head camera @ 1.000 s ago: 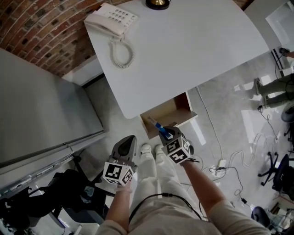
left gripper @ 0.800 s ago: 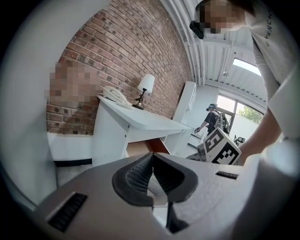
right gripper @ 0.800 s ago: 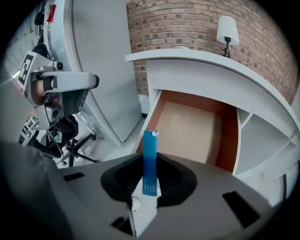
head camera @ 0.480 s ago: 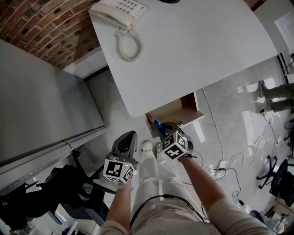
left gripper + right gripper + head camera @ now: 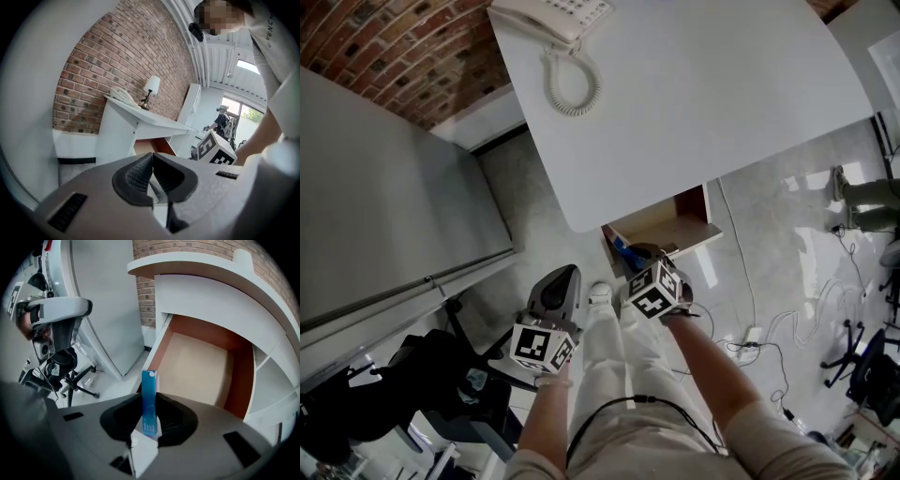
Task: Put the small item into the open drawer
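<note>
The right gripper (image 5: pixel 150 395) grasps a thin blue box (image 5: pixel 149 401) upright between its pads, though its jaws have just been opening (both pads touch the box). Just beyond the tips lies the open drawer (image 5: pixel 197 366), with the box's far end by its left wall. The left gripper (image 5: pixel 152 159) is clenched on nothing.

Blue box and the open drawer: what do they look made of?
Blue box: probably thin printed cardboard with a slight sheen. It has flat faces, crisp folded edges and small print on its side.
Open drawer: looks like wood or laminated board with a matt finish. The bottom panel is plain tan and the inner walls are reddish-brown. No grain shows, so solid wood or veneer cannot be told apart.
</note>
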Action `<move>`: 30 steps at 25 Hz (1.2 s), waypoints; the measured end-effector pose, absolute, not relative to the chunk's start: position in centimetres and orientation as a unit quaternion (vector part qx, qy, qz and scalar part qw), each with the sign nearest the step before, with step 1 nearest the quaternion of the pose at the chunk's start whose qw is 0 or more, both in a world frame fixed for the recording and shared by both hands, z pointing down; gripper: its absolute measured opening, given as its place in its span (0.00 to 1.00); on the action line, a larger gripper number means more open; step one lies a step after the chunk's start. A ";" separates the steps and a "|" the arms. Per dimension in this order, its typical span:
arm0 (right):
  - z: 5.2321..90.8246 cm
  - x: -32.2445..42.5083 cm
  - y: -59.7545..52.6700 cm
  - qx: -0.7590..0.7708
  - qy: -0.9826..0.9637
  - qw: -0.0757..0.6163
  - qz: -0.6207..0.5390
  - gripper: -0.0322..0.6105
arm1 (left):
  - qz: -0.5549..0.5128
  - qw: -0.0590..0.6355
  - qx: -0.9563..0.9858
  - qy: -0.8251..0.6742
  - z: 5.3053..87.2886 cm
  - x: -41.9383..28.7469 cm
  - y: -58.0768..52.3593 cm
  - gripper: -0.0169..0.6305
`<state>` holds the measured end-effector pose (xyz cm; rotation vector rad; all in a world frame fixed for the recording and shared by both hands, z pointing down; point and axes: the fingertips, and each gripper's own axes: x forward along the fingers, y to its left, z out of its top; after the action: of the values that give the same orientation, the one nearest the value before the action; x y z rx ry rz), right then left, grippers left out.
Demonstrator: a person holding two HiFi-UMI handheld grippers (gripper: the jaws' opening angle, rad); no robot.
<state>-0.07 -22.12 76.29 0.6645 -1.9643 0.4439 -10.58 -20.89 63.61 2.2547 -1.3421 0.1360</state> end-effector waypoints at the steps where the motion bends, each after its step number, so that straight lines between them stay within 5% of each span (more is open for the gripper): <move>1: 76.3 -0.1 -22.1 0.274 -0.809 0.487 0.184 0.19 | 0.050 0.254 0.830 -0.494 63.7 -10.6 -20.8 0.04; 23: 74.0 -0.1 -22.1 0.284 -0.835 0.432 0.188 0.30 | 0.046 0.250 0.832 -0.493 63.0 -10.2 -20.1 0.04; 30: 70.9 0.3 -22.6 0.303 -0.853 0.390 0.169 0.19 | 0.042 0.237 0.836 -0.493 61.5 -9.8 -20.4 0.04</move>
<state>0.31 -22.63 70.90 0.7706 -2.1683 0.4288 -9.79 -20.39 61.46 2.2905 -1.3521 0.1164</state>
